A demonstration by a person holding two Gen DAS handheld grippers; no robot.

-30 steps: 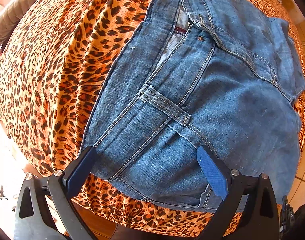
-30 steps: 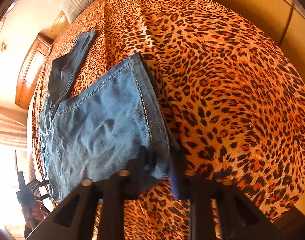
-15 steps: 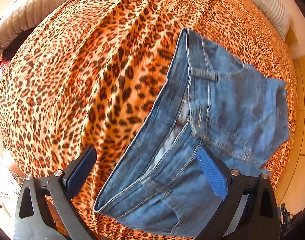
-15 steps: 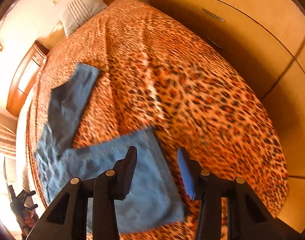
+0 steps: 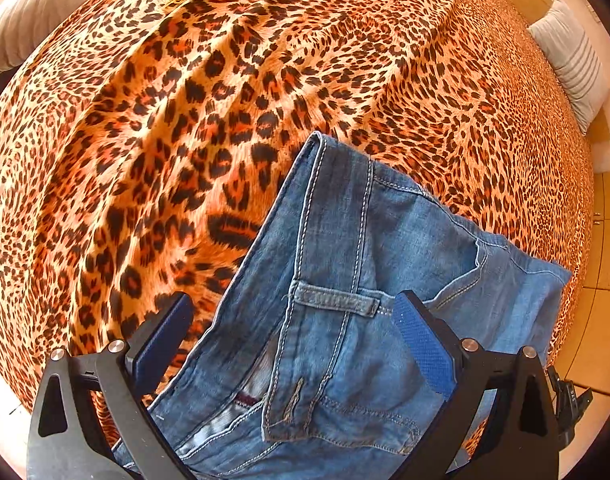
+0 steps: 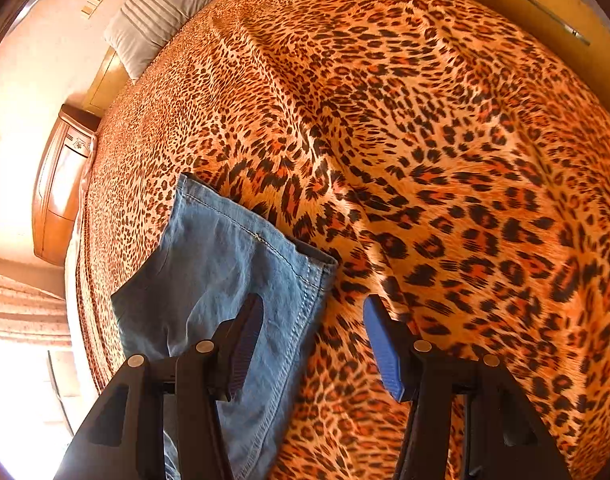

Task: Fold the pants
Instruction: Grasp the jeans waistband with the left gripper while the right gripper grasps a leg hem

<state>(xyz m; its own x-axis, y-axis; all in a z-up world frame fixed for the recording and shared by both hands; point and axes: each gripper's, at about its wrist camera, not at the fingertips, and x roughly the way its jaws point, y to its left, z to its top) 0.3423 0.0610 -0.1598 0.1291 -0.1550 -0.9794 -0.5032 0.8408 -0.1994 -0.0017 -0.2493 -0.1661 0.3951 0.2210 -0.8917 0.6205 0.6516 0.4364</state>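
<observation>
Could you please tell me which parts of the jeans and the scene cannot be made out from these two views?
- Left wrist view: the jeans run off the bottom edge, partly behind the left gripper.
- Right wrist view: the lower trouser leg is cut off behind the right gripper, whose jaws are opening.
- Nightstand: detail too small.

I count one pair of blue denim pants (image 5: 345, 280) at my six o'clock, one leopard-print bedspread (image 5: 225, 120), one grey striped pillow (image 6: 157, 20) at eleven o'clock, one brown wooden nightstand (image 6: 61, 184) at nine, and my two black two-finger grippers (image 5: 293, 344) (image 6: 313, 340).
</observation>
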